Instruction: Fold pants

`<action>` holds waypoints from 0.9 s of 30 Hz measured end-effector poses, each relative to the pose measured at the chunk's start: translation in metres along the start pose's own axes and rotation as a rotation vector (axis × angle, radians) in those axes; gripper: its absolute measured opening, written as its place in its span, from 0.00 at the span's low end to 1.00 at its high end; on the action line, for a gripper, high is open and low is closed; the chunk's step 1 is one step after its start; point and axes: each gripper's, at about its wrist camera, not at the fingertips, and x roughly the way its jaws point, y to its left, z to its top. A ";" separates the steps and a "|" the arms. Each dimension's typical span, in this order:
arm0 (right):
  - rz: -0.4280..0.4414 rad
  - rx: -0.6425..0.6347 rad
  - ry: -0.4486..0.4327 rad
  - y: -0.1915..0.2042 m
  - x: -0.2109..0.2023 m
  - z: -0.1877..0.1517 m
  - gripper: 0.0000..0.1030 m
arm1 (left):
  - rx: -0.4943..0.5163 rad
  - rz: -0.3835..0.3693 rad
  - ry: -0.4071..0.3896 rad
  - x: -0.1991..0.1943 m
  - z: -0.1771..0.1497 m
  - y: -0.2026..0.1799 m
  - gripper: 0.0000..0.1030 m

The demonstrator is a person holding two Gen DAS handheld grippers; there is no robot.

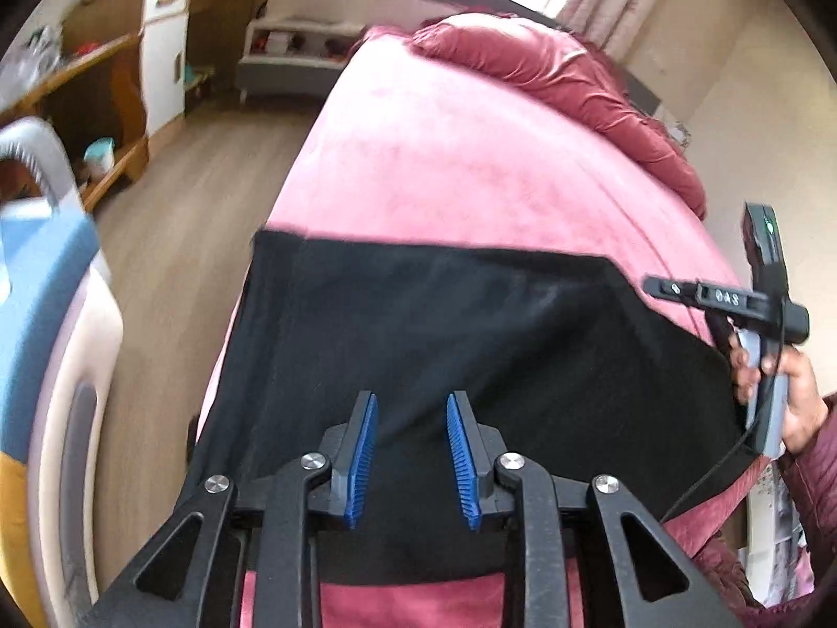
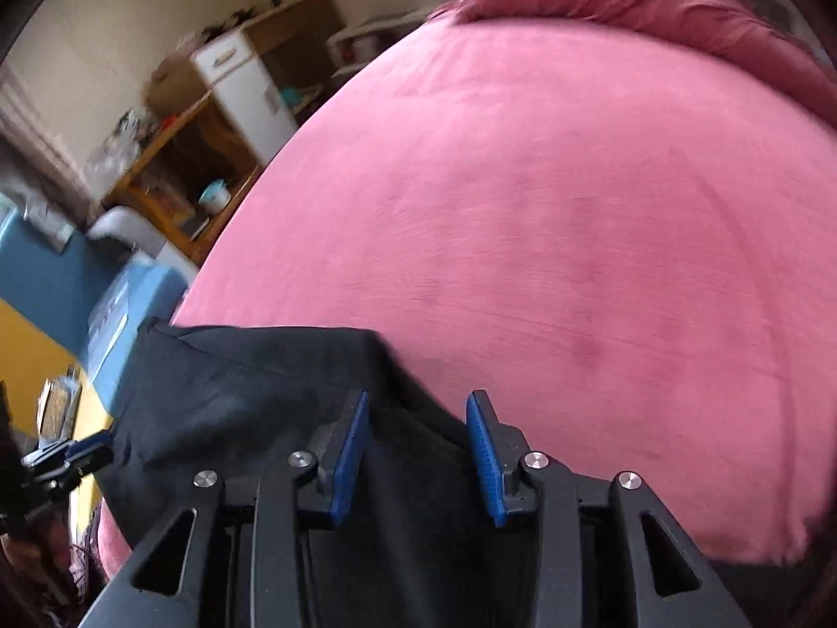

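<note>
Black pants (image 1: 444, 324) lie spread flat across the near end of a pink bed (image 1: 444, 157). My left gripper (image 1: 412, 400) hovers over the middle of their near part, blue pads apart and pressing on nothing. In the right wrist view the pants (image 2: 235, 397) fill the lower left, their right edge running between the fingers of my right gripper (image 2: 418, 400). Its pads stand apart and do not pinch the cloth. A person's hand (image 1: 795, 397) holds the right tool at the pants' right edge. The left gripper (image 2: 89, 450) shows small at the left border.
A crumpled dark red blanket (image 1: 549, 68) lies at the far end of the bed. Left of the bed is wooden floor (image 1: 209, 167), with a blue and white piece of furniture (image 1: 47, 282) close by. Wooden shelves (image 1: 94, 104) and a white cabinet (image 1: 165, 47) line the wall.
</note>
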 end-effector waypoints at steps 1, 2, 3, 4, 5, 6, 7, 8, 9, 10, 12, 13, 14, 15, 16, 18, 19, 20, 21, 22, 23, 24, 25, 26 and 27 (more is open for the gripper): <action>-0.035 0.014 -0.010 -0.011 -0.009 -0.002 0.39 | 0.016 -0.017 -0.003 0.000 0.003 -0.008 0.29; -0.075 0.035 -0.020 -0.026 -0.020 -0.007 0.39 | 0.024 -0.028 -0.003 0.001 0.005 -0.013 0.29; -0.111 0.063 -0.028 -0.042 -0.030 -0.012 0.39 | 0.037 -0.043 0.000 0.004 0.007 -0.022 0.29; -0.156 0.099 -0.036 -0.063 -0.041 -0.016 0.39 | 0.050 -0.053 0.005 0.008 0.007 -0.028 0.29; -0.203 0.137 -0.042 -0.083 -0.050 -0.021 0.39 | 0.071 -0.068 0.015 0.013 0.008 -0.039 0.29; -0.243 0.168 -0.044 -0.100 -0.058 -0.024 0.39 | 0.082 -0.077 0.021 0.019 0.012 -0.044 0.29; -0.294 0.208 -0.048 -0.122 -0.068 -0.028 0.39 | 0.098 -0.097 0.030 0.023 0.011 -0.053 0.29; -0.334 0.242 -0.053 -0.140 -0.075 -0.032 0.39 | 0.112 -0.113 0.038 0.028 0.010 -0.064 0.29; -0.366 0.275 -0.059 -0.157 -0.081 -0.034 0.40 | 0.125 -0.122 0.046 0.031 0.009 -0.072 0.29; -0.399 0.309 -0.063 -0.170 -0.084 -0.036 0.41 | 0.136 -0.128 0.053 0.038 0.009 -0.080 0.29; -0.446 0.362 -0.064 -0.196 -0.088 -0.037 0.45 | 0.161 -0.150 0.075 0.045 0.006 -0.093 0.29; -0.459 0.380 -0.064 -0.204 -0.087 -0.036 0.46 | 0.171 -0.157 0.082 0.046 0.005 -0.097 0.29; -0.466 0.397 -0.060 -0.209 -0.083 -0.034 0.49 | 0.183 -0.164 0.091 0.047 0.002 -0.102 0.29; -0.467 0.414 -0.054 -0.218 -0.081 -0.035 0.50 | 0.197 -0.175 0.103 0.049 0.000 -0.107 0.29; -0.475 0.428 -0.046 -0.224 -0.075 -0.033 0.51 | 0.213 -0.180 0.113 0.049 -0.002 -0.112 0.29; -0.482 0.438 -0.027 -0.232 -0.067 -0.029 0.51 | 0.238 -0.180 0.127 0.052 -0.003 -0.122 0.29; -0.483 0.439 -0.011 -0.235 -0.059 -0.026 0.51 | 0.247 -0.181 0.133 0.054 -0.004 -0.125 0.29; -0.489 0.437 0.004 -0.237 -0.054 -0.023 0.51 | 0.255 -0.183 0.140 0.056 -0.005 -0.128 0.29; -0.502 0.428 0.027 -0.239 -0.046 -0.019 0.52 | 0.262 -0.185 0.149 0.059 -0.006 -0.132 0.29; -0.519 0.418 0.045 -0.241 -0.040 -0.017 0.52 | 0.267 -0.187 0.155 0.059 -0.007 -0.134 0.29; -0.539 0.406 0.057 -0.238 -0.035 -0.015 0.52 | 0.272 -0.186 0.162 0.060 -0.009 -0.136 0.30; -0.552 0.397 0.061 -0.238 -0.034 -0.014 0.46 | 0.278 -0.186 0.169 0.061 -0.011 -0.138 0.30; -0.570 0.382 0.062 -0.238 -0.040 -0.015 0.29 | 0.281 -0.190 0.173 0.063 -0.011 -0.139 0.30; -0.572 0.376 0.059 -0.238 -0.044 -0.015 0.21 | 0.284 -0.194 0.175 0.063 -0.012 -0.140 0.30; -0.554 0.383 0.047 -0.238 -0.048 -0.016 0.07 | 0.288 -0.197 0.177 0.063 -0.013 -0.142 0.30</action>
